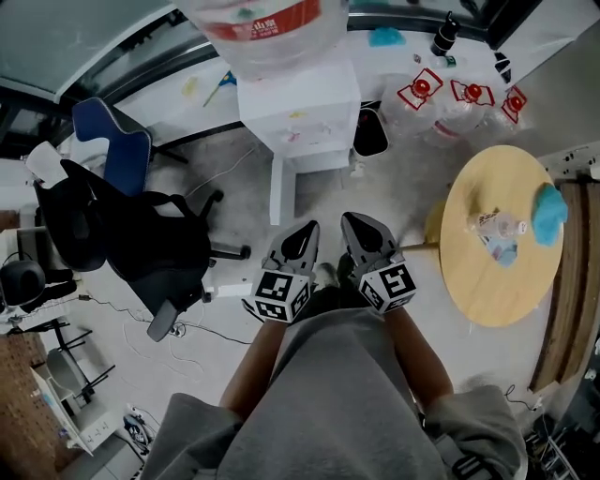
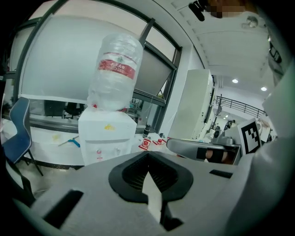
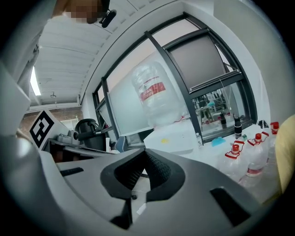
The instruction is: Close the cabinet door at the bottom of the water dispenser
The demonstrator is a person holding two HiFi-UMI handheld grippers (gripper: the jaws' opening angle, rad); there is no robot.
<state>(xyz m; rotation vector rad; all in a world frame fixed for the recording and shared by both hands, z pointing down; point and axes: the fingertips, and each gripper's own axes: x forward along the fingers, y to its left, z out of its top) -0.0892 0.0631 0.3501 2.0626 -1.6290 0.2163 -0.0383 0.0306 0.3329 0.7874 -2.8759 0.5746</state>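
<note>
The white box-shaped water dispenser (image 1: 300, 112), topped by a clear plastic bottle (image 1: 267, 28), stands ahead of both claws. Its thin white cabinet door (image 1: 277, 192) juts open just beyond the left gripper (image 1: 307, 230). The door is probably light, stiff and free-swinging, so push its outer edge. The left gripper and right gripper (image 1: 350, 223) both have their jaws pressed together, empty.

The head view looks steeply down from over the person onto the floor (image 1: 234, 192), with the left claw (image 1: 302, 232) and right claw (image 1: 354, 225) close below and the water dispenser (image 1: 298, 108) farther ahead near the top edge. Each gripper view rides low behind its own claw, facing forward and tilted up toward the windows (image 2: 60, 60). All three views share the water dispenser, its water bottle (image 1: 267, 28) and the red-capped bottles (image 1: 422, 94) beside it.
</note>
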